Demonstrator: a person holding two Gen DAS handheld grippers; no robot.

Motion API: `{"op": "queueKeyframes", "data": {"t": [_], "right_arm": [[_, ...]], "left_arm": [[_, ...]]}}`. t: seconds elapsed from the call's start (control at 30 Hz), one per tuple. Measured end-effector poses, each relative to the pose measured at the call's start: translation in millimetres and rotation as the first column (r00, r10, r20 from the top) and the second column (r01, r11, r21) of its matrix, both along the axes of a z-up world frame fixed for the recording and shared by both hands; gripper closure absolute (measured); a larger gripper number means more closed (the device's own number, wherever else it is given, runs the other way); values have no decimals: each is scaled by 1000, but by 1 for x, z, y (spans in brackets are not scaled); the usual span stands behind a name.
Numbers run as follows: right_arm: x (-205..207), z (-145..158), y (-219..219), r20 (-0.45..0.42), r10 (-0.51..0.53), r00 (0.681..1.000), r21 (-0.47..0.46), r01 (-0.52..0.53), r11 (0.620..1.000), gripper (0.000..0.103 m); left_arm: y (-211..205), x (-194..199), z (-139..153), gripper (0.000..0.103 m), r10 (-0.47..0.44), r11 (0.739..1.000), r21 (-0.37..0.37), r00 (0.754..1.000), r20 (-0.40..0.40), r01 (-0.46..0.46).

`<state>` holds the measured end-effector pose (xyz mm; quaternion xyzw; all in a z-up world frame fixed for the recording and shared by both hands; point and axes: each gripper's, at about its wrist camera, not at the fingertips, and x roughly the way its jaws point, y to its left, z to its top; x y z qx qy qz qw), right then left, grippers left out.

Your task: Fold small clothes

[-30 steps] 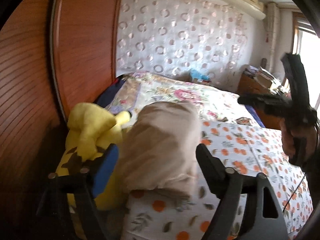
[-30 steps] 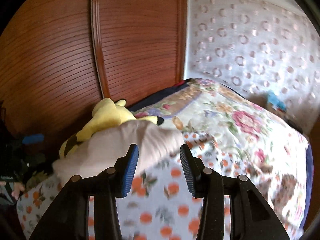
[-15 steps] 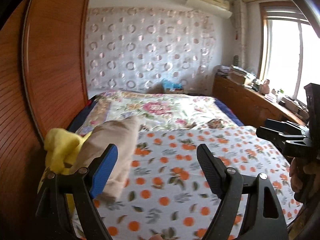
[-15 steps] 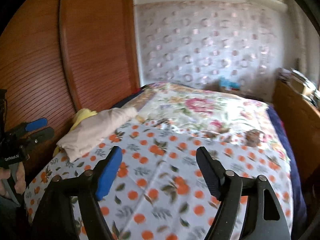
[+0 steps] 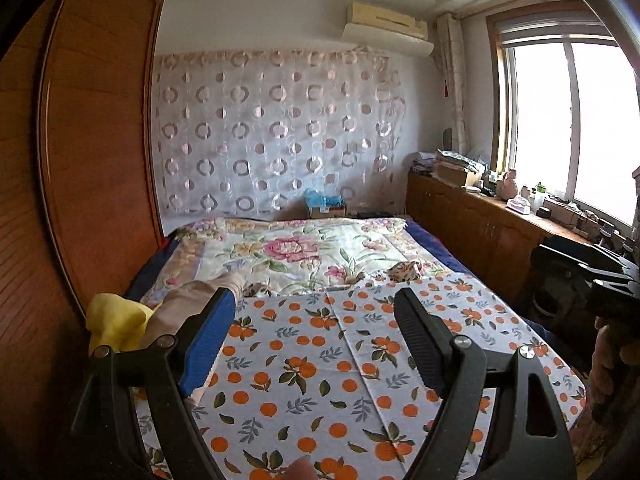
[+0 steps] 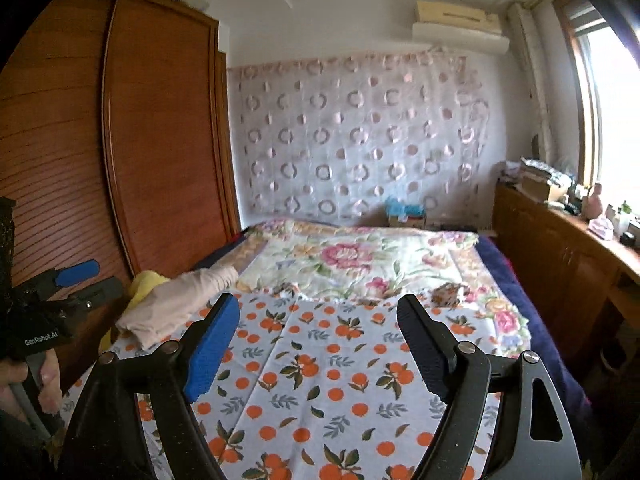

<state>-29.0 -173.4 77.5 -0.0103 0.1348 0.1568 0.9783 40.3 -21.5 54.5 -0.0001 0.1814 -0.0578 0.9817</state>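
Note:
A folded beige garment lies at the left edge of the bed, on the orange-print cloth, leaning against a yellow plush toy. In the left wrist view the garment is partly hidden behind my left finger. My left gripper is open and empty, held back above the orange-print cloth. My right gripper is open and empty, also above the cloth. Each gripper shows at the edge of the other's view.
A wooden wardrobe stands along the bed's left side. A floral quilt covers the far half of the bed. A small patterned bundle lies on it. A wooden cabinet with clutter runs under the window at right.
Both grippers have pulled back and away from the folded beige garment, which stays at the bed's left edge. The right gripper's jaws have opened wider. The views now face the whole bed.

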Motion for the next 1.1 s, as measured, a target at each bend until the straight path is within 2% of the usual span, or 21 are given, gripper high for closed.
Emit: {"op": "queueKeyframes", "data": {"t": [0.17, 0.37, 0.6, 1.1], "right_arm": [[-18, -6, 1, 34, -21, 999, 24, 20, 999, 20], [-17, -22, -5, 33, -32, 999, 45, 31, 999, 20], [-11, -19, -5, 21, -42, 999, 43, 41, 998, 20], [-6, -20, -15, 22, -53, 998, 32, 53, 998, 21]], "left_arm": [[-5, -15, 11, 18, 29, 1000, 7, 999, 23, -29], [-7, -23, 11, 18, 39, 999, 5, 999, 24, -39], [-11, -24, 5, 18, 52, 998, 25, 999, 1, -52], [-12, -24, 7, 18, 51, 998, 22, 999, 6, -51]]}}
